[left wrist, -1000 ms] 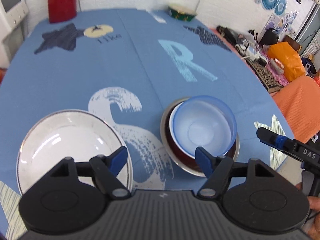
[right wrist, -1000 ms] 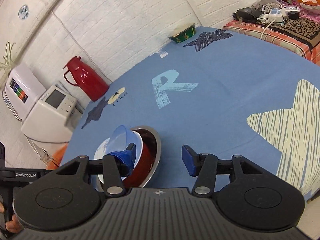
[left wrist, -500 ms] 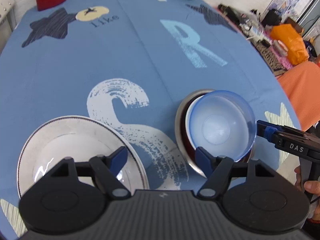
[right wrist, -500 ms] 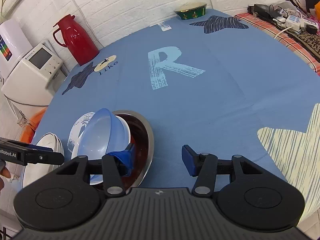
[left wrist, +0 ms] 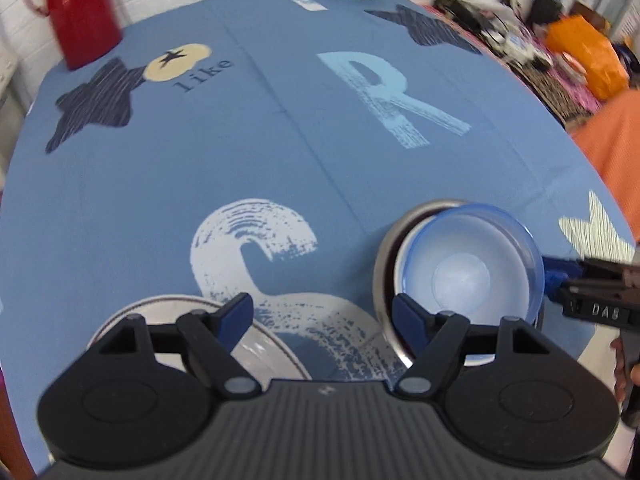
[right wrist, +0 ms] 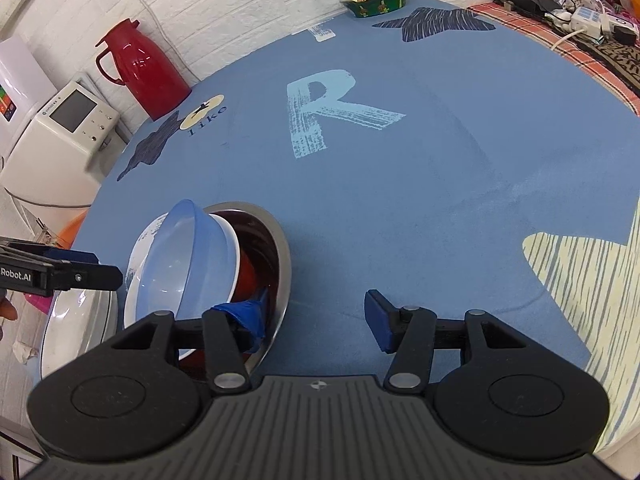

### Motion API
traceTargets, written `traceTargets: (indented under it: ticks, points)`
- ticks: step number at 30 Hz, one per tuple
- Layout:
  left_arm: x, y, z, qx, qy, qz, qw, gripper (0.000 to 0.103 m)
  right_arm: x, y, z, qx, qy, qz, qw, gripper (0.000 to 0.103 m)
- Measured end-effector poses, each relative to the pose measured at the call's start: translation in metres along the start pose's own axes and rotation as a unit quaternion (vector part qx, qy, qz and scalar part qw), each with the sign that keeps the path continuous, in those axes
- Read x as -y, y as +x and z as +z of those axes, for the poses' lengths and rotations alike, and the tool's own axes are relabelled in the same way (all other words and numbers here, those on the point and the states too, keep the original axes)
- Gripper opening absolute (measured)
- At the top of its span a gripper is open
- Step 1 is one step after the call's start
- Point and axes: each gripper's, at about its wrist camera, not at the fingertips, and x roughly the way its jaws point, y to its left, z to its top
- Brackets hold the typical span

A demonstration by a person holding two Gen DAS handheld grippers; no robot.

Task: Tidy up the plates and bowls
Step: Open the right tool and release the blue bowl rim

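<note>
Both claws (left wrist: 322,312) (right wrist: 320,316) wide apart, empty.

The tabletop cloth (left wrist: 280,152) carries a big pale "R" (left wrist: 392,96), a white "S" (left wrist: 260,264) and the small word "like" (left wrist: 206,74). The right tongs (left wrist: 596,308) read "DAS" — the left tongs (right wrist: 24,276) read "Robot.AI", its start cut off.
</note>
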Motion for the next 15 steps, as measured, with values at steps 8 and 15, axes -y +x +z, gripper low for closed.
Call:
traceTargets:
  ticks: [8,15]
  points:
    - [0.007,0.012,0.002,-0.01,0.048,0.022,0.9986,0.077,-0.001,0.005,0.0,-0.007,0.004,-0.001,1.0,0.04]
    - [0.003,0.017,0.001,-0.001,0.035,0.0,0.9994,0.077,-0.004,0.007,0.002,-0.005,-0.006,-0.018,1.0,0.041]
